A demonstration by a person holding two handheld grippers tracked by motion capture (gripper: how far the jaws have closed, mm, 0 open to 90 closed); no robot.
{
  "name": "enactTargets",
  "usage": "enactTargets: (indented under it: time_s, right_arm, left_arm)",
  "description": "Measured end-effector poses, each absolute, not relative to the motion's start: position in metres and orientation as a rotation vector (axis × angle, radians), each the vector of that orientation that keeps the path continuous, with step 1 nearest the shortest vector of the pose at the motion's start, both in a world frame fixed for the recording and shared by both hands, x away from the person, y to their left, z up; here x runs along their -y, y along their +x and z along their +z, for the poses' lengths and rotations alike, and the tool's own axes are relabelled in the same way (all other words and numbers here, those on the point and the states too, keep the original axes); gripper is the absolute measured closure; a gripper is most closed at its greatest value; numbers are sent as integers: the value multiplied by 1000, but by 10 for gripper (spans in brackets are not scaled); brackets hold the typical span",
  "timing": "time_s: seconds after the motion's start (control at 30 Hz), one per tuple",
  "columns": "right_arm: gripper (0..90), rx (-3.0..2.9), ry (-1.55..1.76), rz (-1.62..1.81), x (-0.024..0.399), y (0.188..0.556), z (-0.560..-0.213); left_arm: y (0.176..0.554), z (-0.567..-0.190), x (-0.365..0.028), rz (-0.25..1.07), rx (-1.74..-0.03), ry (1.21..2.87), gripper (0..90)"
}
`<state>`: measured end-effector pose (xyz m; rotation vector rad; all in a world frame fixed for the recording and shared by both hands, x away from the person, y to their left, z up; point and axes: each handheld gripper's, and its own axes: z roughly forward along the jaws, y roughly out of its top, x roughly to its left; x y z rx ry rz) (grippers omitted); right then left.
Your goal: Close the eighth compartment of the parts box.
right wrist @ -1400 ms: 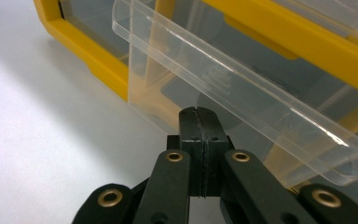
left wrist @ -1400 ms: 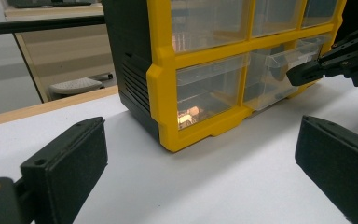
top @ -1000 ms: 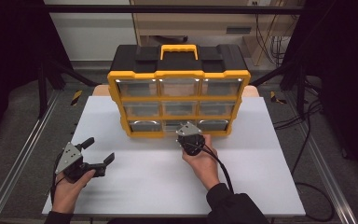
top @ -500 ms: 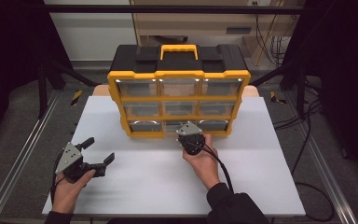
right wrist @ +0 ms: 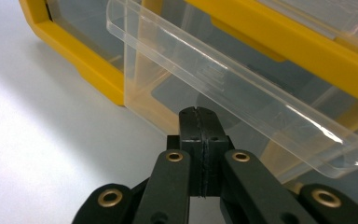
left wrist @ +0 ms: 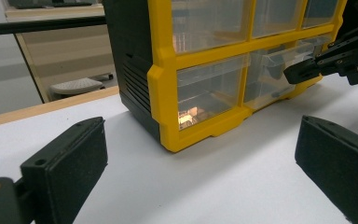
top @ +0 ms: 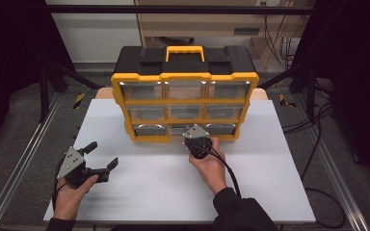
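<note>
Fingers of right gripper [right wrist: 199, 122] pressed together at clear drawer [right wrist: 242, 93]; left gripper [top: 102, 156] wide, apart

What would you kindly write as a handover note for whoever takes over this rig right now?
Right gripper: jaws shut, tips at the front of the clear plastic bottom-middle drawer; whether they pinch it I cannot tell.
Left gripper: open, holding nothing, over the white tabletop.
The yellow-and-black drawer organiser stands at the table's far side.
Done: that drawer sticks out slightly.
Left: probably pulling it further; its contents are unclear.
</note>
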<state>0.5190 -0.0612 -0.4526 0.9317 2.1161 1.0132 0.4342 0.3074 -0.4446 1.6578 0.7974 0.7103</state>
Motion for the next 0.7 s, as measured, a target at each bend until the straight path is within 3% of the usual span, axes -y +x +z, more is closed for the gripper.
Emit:
enactTargets:
  time_s: [0.7]
  right_arm:
    - [900, -2089, 966, 1022, 65, 523, -453]
  left_arm:
    - [434, -444, -308, 711, -797, 1657, 23]
